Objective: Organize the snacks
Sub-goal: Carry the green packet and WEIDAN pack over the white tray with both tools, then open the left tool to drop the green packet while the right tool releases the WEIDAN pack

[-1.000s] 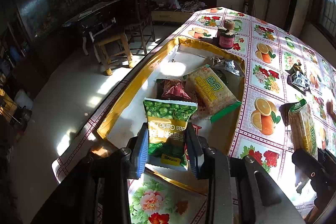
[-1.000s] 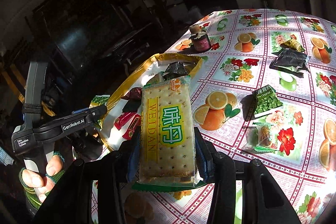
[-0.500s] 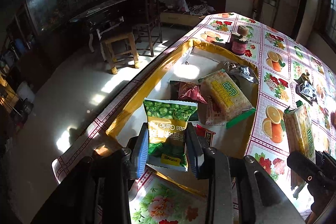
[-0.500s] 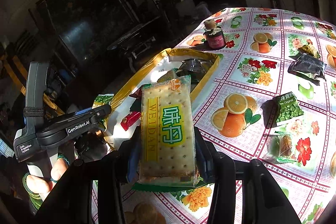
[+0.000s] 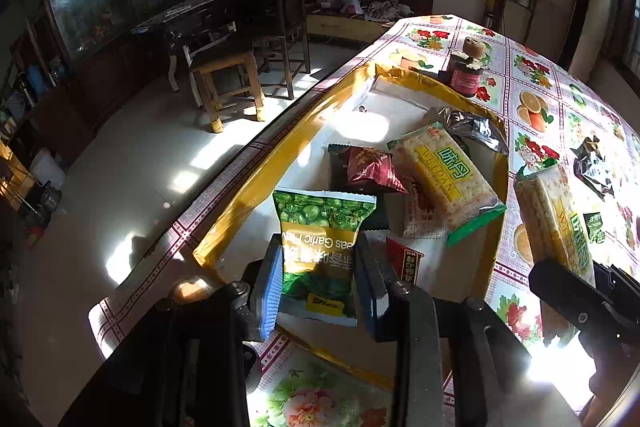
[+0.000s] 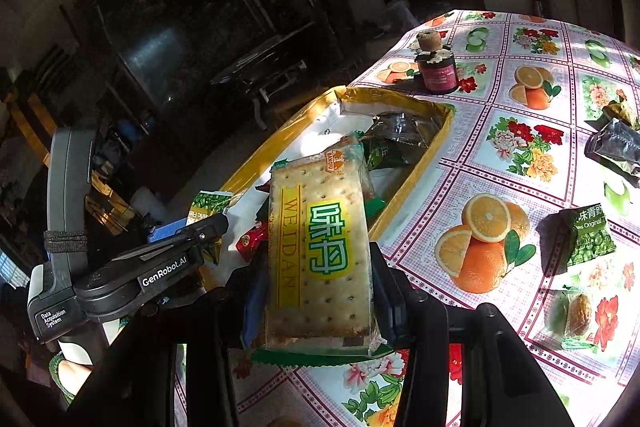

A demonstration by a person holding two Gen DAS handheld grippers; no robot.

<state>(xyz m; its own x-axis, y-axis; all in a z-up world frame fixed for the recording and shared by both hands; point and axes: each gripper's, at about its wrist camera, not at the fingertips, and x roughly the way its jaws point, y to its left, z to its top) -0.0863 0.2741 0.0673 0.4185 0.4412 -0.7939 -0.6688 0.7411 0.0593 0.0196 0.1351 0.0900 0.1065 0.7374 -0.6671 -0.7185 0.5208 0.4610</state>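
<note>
My left gripper is shut on a green pea snack bag, held above the near end of a yellow-rimmed tray. In the tray lie a cracker pack, a dark red packet, a silver-black packet and small red wrappers. My right gripper is shut on a second Weidan cracker pack, held over the tray's near right side; the same cracker pack shows at right in the left wrist view. The left gripper appears at left in the right wrist view.
On the flowered tablecloth stand a dark jar with a cork, a green pea bag, a clear-wrapped pastry and a dark foil packet. A wooden stool and chair stand on the floor beyond the table's left edge.
Both grippers have drifted closer to the tray with their snacks still held. The right gripper's cracker pack now overlaps the tray's near right edge.
</note>
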